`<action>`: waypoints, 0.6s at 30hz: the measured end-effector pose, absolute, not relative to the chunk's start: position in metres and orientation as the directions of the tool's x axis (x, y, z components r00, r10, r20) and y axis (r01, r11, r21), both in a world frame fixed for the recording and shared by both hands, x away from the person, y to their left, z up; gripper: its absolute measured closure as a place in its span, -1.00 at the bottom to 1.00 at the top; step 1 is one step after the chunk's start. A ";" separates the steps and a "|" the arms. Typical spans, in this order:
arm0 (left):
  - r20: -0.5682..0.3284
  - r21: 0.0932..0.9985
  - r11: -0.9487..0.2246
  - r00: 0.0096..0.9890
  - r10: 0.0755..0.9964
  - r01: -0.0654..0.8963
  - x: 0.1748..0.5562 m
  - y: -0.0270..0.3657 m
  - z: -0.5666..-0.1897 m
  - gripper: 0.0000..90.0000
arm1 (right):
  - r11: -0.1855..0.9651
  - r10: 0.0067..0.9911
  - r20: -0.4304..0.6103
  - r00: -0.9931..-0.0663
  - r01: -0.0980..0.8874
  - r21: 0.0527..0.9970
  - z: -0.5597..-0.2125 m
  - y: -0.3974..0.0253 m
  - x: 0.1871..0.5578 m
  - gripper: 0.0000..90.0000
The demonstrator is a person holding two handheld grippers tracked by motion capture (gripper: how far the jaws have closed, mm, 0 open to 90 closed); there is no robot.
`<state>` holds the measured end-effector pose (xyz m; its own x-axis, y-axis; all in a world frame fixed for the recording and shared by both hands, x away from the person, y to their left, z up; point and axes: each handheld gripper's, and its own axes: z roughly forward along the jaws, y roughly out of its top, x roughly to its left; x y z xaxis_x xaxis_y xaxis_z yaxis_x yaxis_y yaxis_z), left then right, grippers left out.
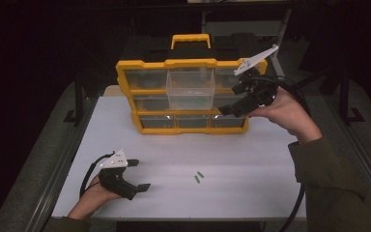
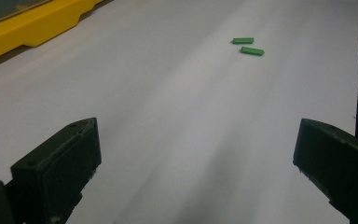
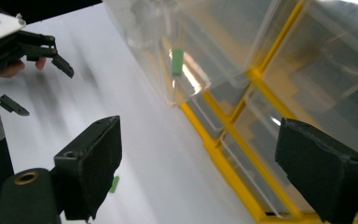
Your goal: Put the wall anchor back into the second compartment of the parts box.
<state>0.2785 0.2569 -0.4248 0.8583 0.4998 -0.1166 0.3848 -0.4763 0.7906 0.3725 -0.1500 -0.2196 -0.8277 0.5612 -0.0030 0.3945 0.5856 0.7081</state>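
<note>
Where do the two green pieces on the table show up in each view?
High view: green pieces lie on the white table, centre front.
Left gripper view: upper right, beyond the open jaws.
Right gripper view: one green bit by the left jaw.
Shared landmark: yellow drawer box.

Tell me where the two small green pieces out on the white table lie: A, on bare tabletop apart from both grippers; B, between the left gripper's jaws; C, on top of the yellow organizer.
A: the green pieces lie on open table, clear of the left gripper and right gripper.
</note>
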 end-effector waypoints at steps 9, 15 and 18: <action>-0.119 0.795 -0.468 0.856 0.504 0.386 0.278 0.257 -0.425 -0.99 | 0.588 0.556 0.008 -0.831 0.401 0.703 -0.249 -0.147 0.365 -0.68; -0.120 0.794 -0.468 0.855 0.505 0.388 0.279 0.257 -0.425 -0.99 | 0.588 0.550 0.018 -0.835 0.402 0.702 -0.266 -0.144 0.360 -0.70; -0.121 0.795 -0.467 0.855 0.505 0.388 0.279 0.257 -0.426 -0.99 | 0.596 0.543 0.010 -0.840 0.394 0.699 -0.275 -0.142 0.357 -0.70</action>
